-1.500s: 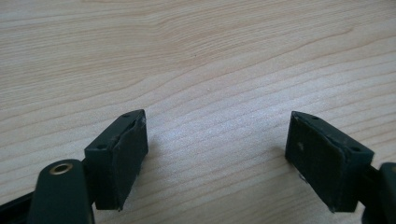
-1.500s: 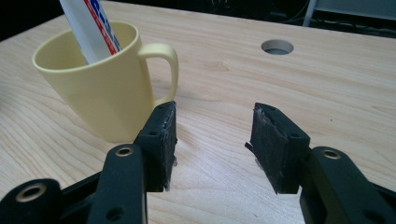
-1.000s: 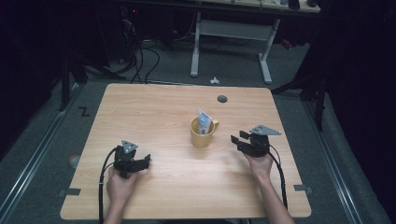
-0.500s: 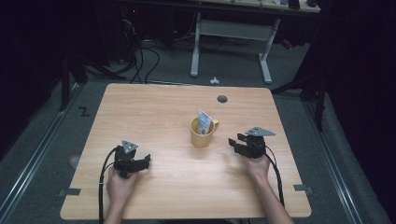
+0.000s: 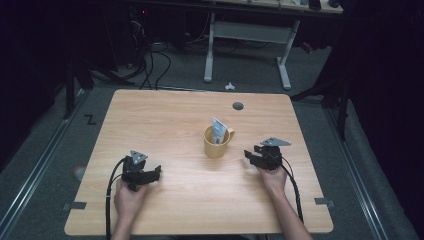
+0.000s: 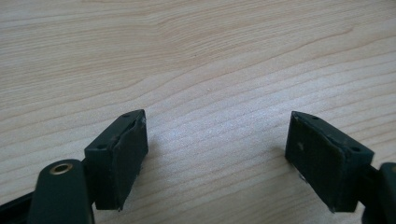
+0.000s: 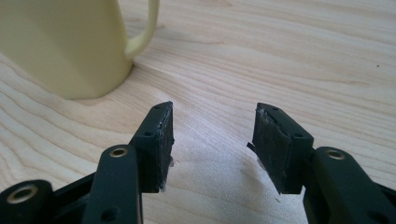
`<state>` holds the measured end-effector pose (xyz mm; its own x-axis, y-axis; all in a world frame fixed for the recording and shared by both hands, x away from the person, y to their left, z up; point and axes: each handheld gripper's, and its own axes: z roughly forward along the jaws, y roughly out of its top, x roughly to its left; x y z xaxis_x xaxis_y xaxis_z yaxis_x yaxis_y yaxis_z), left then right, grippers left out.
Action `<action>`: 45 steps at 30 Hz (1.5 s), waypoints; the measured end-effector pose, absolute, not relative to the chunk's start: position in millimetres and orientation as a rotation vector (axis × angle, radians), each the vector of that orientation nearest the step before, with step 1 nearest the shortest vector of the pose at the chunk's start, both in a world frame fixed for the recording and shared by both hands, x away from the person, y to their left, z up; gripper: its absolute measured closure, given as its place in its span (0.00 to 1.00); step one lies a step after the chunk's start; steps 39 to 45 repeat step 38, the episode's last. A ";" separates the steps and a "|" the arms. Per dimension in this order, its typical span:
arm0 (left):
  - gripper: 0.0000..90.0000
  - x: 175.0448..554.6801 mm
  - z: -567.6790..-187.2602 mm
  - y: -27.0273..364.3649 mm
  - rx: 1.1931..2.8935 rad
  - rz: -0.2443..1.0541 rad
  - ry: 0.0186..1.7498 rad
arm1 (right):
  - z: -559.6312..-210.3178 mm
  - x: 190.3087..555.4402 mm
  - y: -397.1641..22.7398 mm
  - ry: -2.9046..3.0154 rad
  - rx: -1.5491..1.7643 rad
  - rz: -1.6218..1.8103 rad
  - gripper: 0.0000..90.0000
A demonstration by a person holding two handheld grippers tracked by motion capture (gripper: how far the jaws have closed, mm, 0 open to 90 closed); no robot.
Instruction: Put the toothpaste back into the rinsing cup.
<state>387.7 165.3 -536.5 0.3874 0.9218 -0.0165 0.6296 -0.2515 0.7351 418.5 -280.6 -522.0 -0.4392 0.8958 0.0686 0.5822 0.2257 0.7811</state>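
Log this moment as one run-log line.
left gripper: open, on table | right gripper: open, jaws just opening, nothing between | yellow mug: upright, holds packet

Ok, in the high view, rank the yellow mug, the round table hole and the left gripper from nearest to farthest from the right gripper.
1. Yellow mug, just left of the right gripper.
2. Round table hole, up near the far edge.
3. Left gripper, across the table at the left.

One yellow mug [image 5: 216, 144] stands on the one desk [image 5: 165, 120], ahead and to the left of the right gripper's fingers [image 7: 159, 140], with one blue-and-white packet [image 5: 218, 131] upright inside it (its print is too small to read). Two grippers are there, one left gripper [image 5: 152, 174] and one right gripper [image 5: 249, 156], each with two fingers.
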 end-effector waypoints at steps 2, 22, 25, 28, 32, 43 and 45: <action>0.24 387.7 -536.4 165.4 1.983 0.562 1.327 | -524.4 419.4 -280.5 2.115 1.366 1.062 0.53; 0.24 387.7 -536.4 165.5 1.983 0.562 1.327 | -530.8 419.4 -268.1 2.173 1.319 0.925 0.48; 0.24 387.5 -536.5 165.5 1.983 0.562 1.327 | -530.9 419.7 -268.7 2.175 1.328 0.924 0.42; 0.24 387.5 -536.5 165.5 1.982 0.561 1.326 | -530.9 417.4 -268.1 2.167 1.342 0.914 0.40; 0.24 387.5 -536.5 165.5 1.983 0.562 1.326 | -531.0 414.7 -267.9 2.158 1.348 0.911 0.40; 0.24 387.5 -536.5 165.5 1.982 0.562 1.327 | -531.0 413.3 -267.9 2.152 1.355 0.906 0.39; 0.24 387.5 -536.5 165.5 1.982 0.562 1.327 | -531.0 413.3 -267.9 2.152 1.355 0.906 0.39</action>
